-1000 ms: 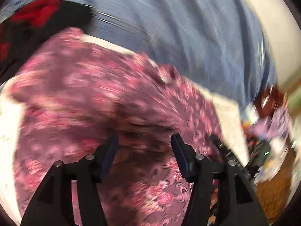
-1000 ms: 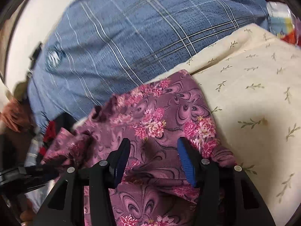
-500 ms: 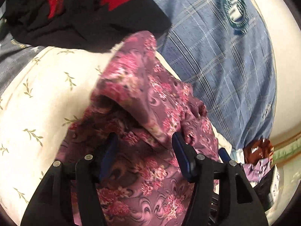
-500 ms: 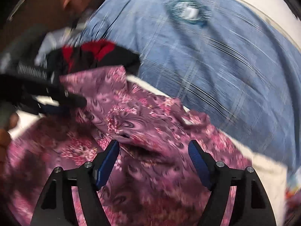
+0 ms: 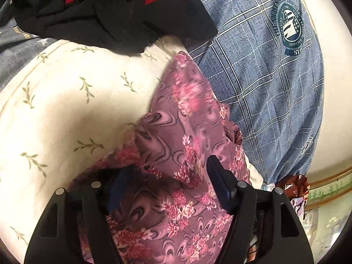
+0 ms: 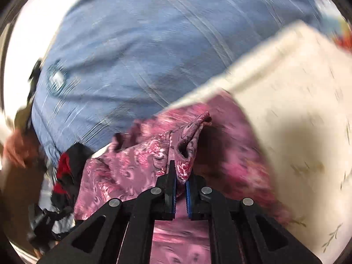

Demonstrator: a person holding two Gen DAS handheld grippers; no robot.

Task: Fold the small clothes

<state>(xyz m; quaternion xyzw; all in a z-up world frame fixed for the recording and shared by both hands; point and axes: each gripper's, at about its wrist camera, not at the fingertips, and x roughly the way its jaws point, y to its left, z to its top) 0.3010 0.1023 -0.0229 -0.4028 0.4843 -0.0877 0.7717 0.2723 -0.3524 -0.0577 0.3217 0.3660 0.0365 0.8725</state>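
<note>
A purple garment with pink flowers [image 5: 187, 145] lies crumpled on a cream leaf-print cloth [image 5: 66, 110]. My left gripper [image 5: 169, 176] is open, its fingers either side of a raised fold of the garment; the left finger is partly hidden under the cloth. In the right wrist view my right gripper [image 6: 180, 182] is shut on a bunched fold of the same garment [image 6: 187, 140], which stands up between the blue pads. This view is motion-blurred.
A blue checked sheet with a round crest [image 5: 264, 88] covers the far side. A black and red garment [image 5: 110, 6] lies at the top left; it also shows in the right wrist view [image 6: 66, 167]. Clutter [image 5: 294, 189] sits at the right edge.
My right gripper has closed on a fold of the floral garment and swung round. My left gripper has stayed open over the garment, with more cream cloth now in its view.
</note>
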